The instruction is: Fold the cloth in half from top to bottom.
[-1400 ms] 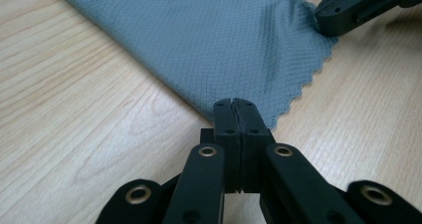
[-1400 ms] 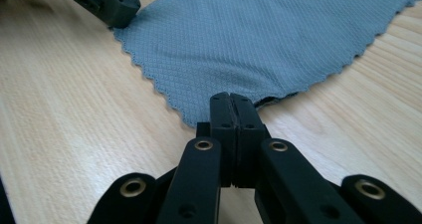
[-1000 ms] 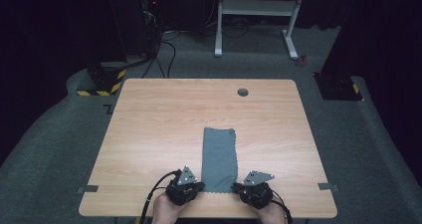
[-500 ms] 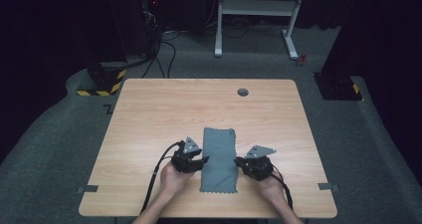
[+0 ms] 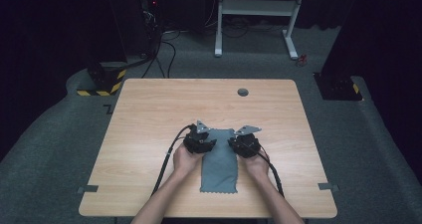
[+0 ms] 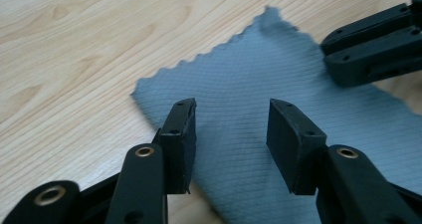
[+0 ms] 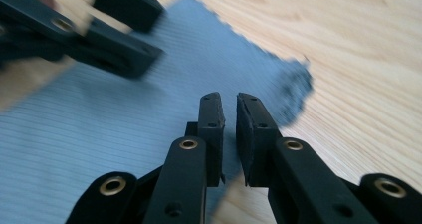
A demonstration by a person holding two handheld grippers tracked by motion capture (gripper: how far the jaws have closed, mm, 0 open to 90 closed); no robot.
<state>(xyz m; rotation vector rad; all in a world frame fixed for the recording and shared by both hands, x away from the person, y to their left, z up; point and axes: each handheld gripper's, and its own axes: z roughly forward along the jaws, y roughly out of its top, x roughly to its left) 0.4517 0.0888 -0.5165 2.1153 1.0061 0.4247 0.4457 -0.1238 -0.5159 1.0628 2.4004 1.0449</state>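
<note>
Reaching for the far corners of the cloth (image 5: 218,160), the left gripper (image 6: 231,129), jaws just opened, stands half-wide and empty, the right gripper (image 7: 229,122) nearly closed and empty; next each likely needs to pinch a corner.

A blue-grey ribbed cloth (image 5: 219,160) lies on the light wood-grain table (image 5: 149,114) between black grippers.

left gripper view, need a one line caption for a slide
Left gripper, jaws apart, poised over the near corner of a grey cloth on the wooden table.
</note>
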